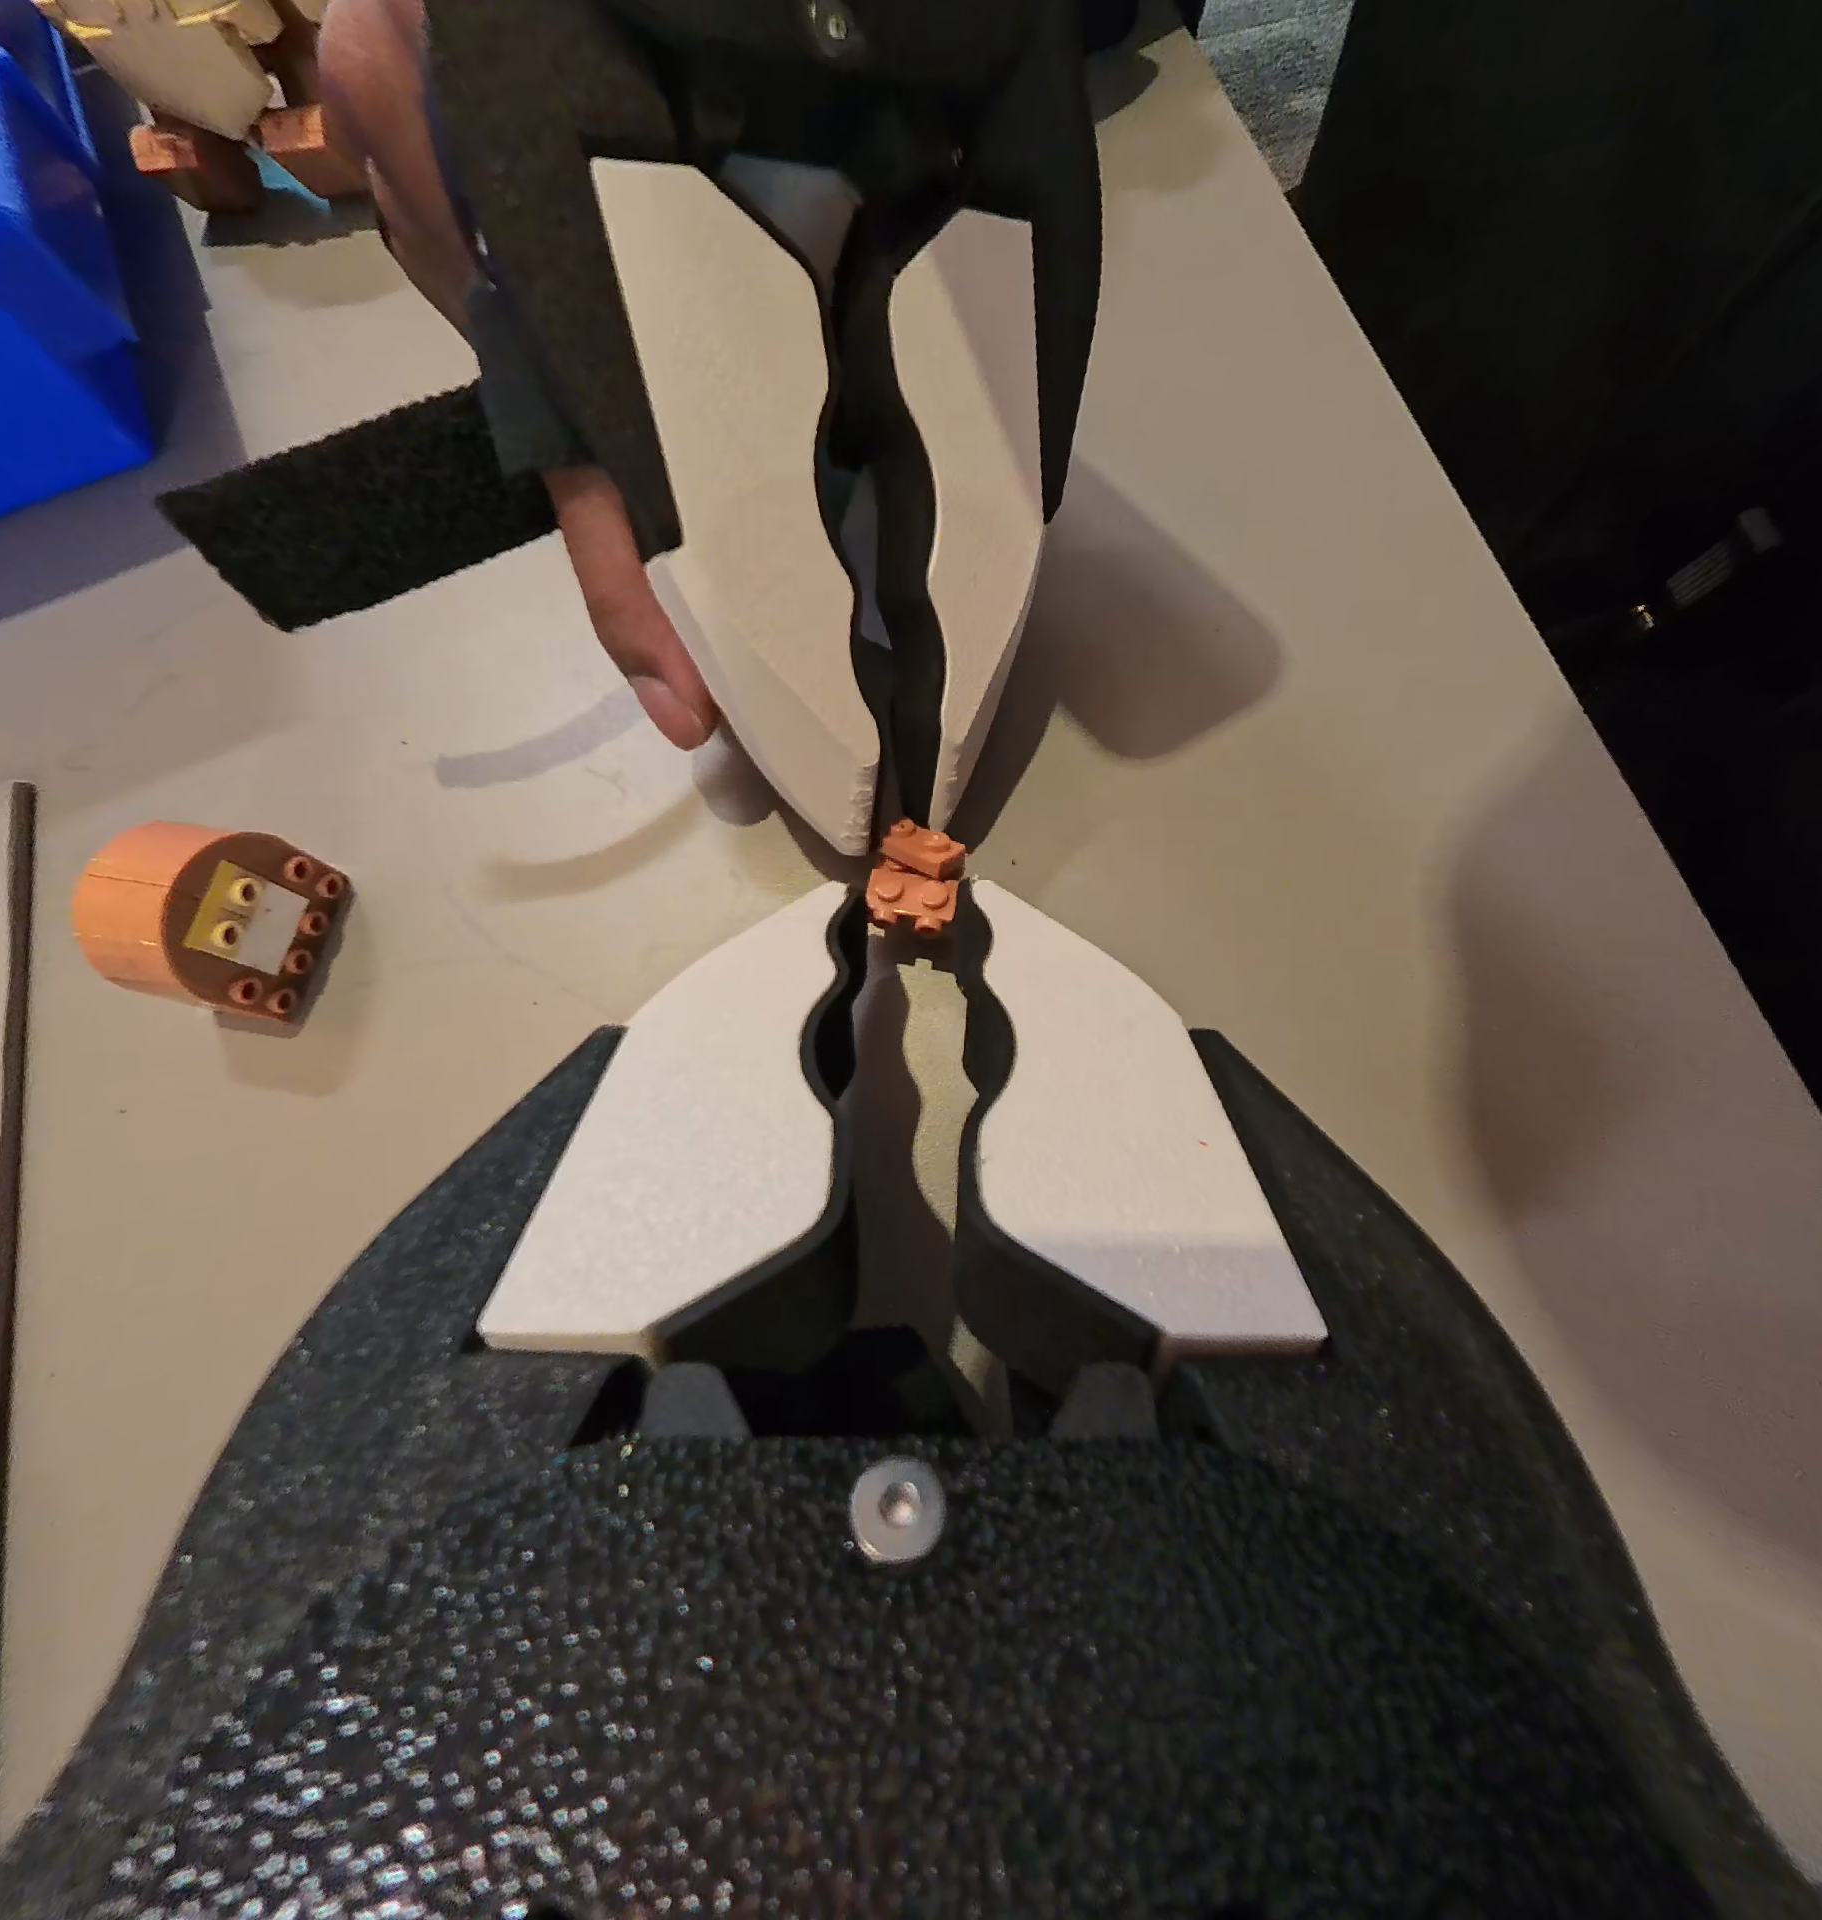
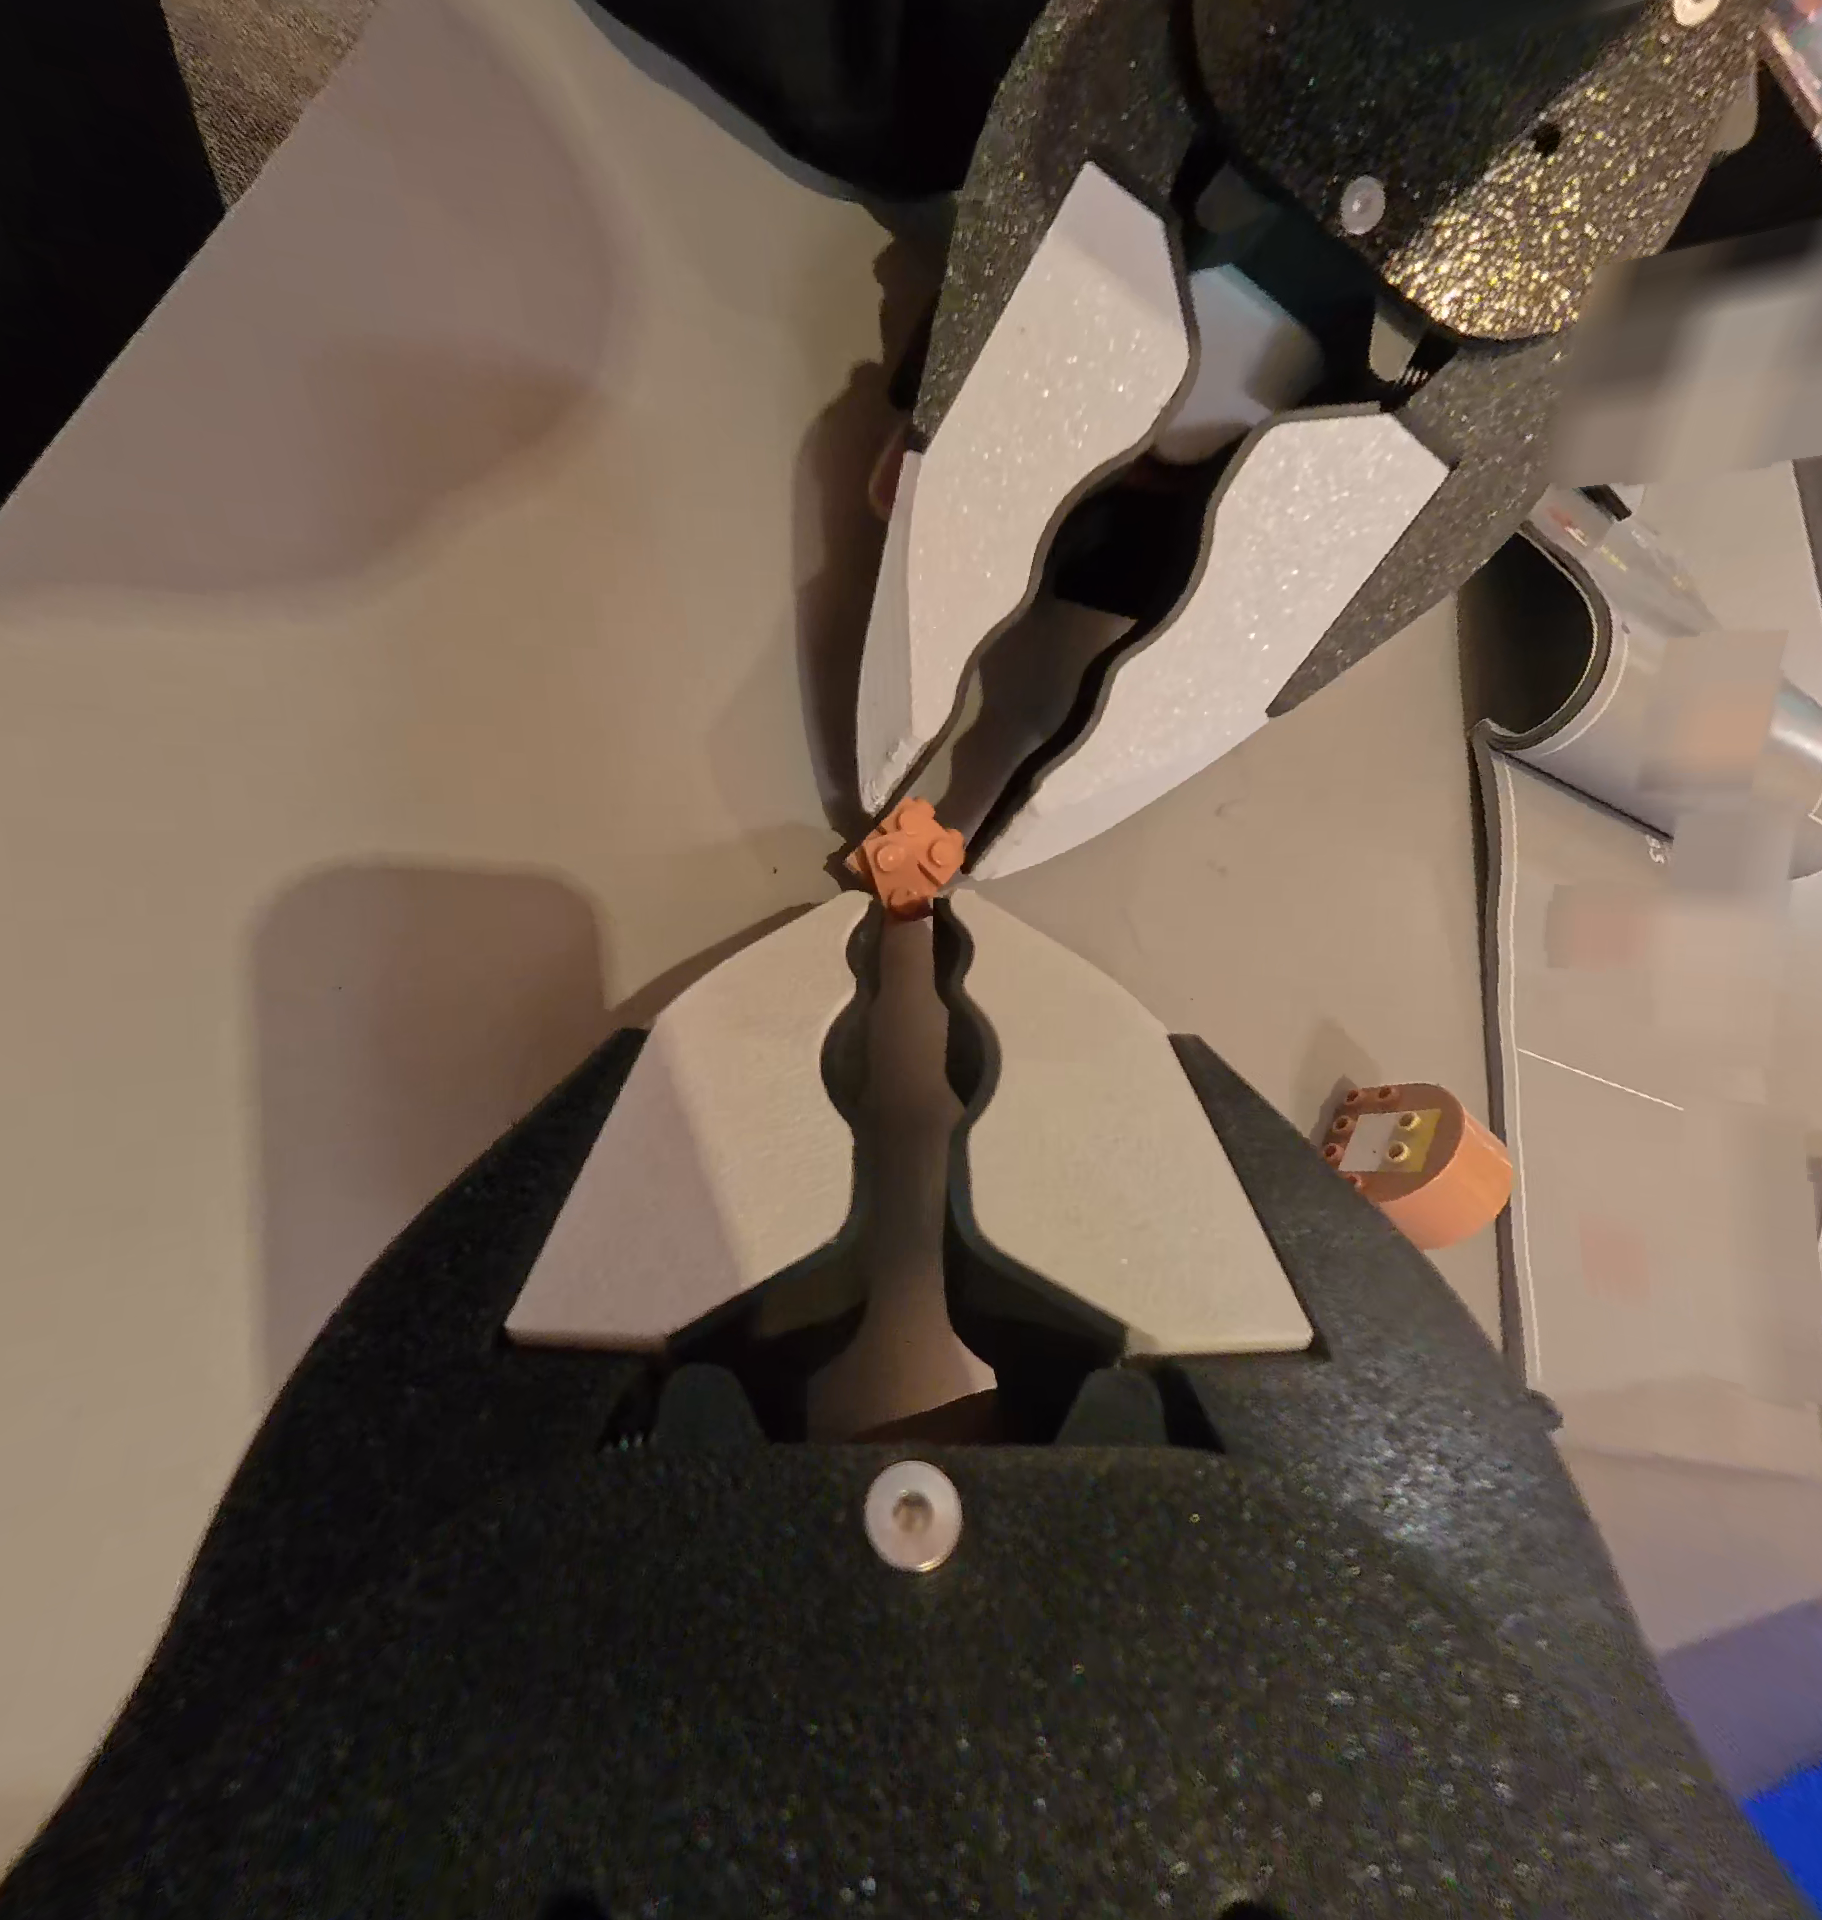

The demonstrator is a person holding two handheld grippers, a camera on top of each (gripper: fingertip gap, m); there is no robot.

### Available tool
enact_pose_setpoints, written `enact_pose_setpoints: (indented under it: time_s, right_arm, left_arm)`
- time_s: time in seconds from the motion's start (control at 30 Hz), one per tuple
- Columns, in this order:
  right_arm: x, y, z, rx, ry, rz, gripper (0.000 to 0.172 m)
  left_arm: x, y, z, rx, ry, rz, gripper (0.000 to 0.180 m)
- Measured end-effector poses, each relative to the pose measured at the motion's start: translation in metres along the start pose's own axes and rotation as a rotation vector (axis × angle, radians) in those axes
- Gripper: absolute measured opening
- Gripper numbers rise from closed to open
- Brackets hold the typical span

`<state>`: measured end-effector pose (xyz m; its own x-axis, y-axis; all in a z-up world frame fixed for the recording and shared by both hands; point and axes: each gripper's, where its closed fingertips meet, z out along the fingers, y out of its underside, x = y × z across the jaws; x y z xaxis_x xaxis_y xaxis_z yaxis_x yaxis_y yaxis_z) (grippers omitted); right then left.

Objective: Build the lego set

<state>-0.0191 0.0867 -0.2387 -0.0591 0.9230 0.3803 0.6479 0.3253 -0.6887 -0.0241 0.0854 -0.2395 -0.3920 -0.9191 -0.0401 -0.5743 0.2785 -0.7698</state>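
Grippers, left (image 1: 912,914) and right (image 2: 902,902), each pinch small orange bricks (image 1: 917,883), tip to tip.

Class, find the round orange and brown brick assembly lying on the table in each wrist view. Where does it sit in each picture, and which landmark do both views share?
Left wrist view: round brick assembly at the left edge, mid-height, on the table.
Right wrist view: it lies right of centre, below mid-height, beside the near gripper's right finger.
Shared landmark: the small orange plates where the two grippers' fingertips meet.

White table (image 1: 1250,831), blue bin (image 1: 24,312), black foam pad (image 1: 367,499)
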Motion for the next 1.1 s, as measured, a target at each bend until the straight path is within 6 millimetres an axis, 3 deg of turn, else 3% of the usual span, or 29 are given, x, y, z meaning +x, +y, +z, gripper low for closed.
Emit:
enact_pose_setpoints:
  time_s: [0.6, 1.1]
  right_arm:
    - [-0.002, -0.002, 0.002, -0.03, 0.031, -0.084, 0.01]
    - [0.009, -0.003, -0.003, -0.013, 0.084, -0.07, 0.016]
  left_arm:
    - [0.003, 0.0, 0.0, 0.001, 0.021, 0.01, 0.016]
    - [0.002, -0.006, -0.005, 0.055, 0.024, -0.007, 0.016]
